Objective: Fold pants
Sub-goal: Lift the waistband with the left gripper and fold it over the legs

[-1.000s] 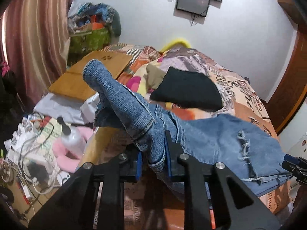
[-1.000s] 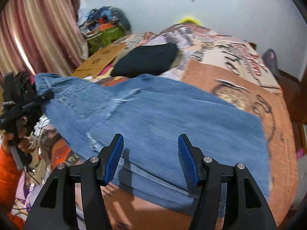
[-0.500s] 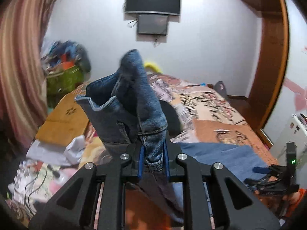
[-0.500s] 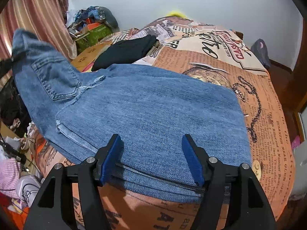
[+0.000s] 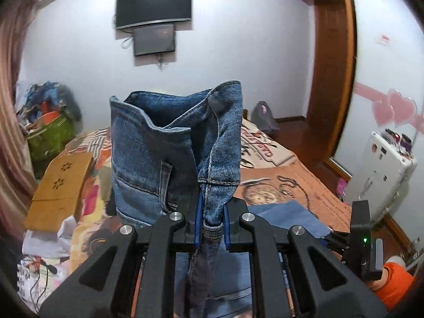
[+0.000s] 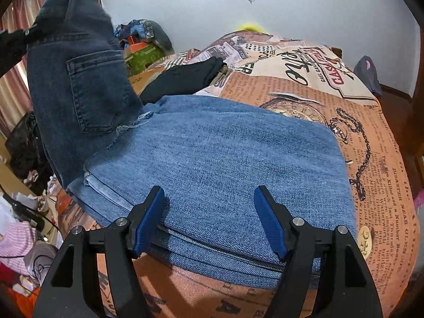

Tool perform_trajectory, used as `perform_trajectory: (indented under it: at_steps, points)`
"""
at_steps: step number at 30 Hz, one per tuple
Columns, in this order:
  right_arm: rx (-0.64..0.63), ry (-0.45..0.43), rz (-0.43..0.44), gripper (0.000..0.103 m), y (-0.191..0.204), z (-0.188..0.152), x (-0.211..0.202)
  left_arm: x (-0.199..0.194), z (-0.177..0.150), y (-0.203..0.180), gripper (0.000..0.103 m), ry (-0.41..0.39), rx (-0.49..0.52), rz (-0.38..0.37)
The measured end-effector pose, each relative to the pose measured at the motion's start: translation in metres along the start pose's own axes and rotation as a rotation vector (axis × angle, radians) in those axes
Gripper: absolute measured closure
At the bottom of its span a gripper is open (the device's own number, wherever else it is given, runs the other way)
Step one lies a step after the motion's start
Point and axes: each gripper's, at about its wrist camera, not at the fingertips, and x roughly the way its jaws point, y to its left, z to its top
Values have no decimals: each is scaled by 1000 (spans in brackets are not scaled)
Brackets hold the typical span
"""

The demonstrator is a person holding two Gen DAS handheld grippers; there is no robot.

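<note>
Right wrist: "GASOLINE" lettering on bedspread (image 6: 331, 79) beyond jeans (image 6: 225, 159).

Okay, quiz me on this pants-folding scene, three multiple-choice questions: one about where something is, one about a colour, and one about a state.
1. Where is the black garment lying?
A. on the bed beyond the jeans
B. on the floor
C. in the right gripper

2. What colour are the gripper pads?
A. red
B. blue
C. white

3. What is the left gripper doing?
A. hanging open
B. clamped on the jeans
C. holding the cardboard

Answers: 1 A, it rests on the bedspread past the denim. 2 B, blue pads in both views. 3 B, the waistband is pinched between its pads, while the right gripper is open.
</note>
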Motion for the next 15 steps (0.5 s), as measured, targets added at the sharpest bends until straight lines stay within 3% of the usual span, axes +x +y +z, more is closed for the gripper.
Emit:
perform_trajectory:
  at_steps: [3,7,10,15]
  points:
    - [56,-15,30,37,-11,0,-16,7,5,-19,91,13,23,-31]
    - [92,-39,-34,37,-36,-12,-41,12,13,-39,91,12,52,-64]
    - [114,12,-69,36,-54,-24,-35,16,17,-51,91,13,71,-95]
    - [150,5,-14,35,-61,-25,-24,30,23,-83,91,32,123,-137]
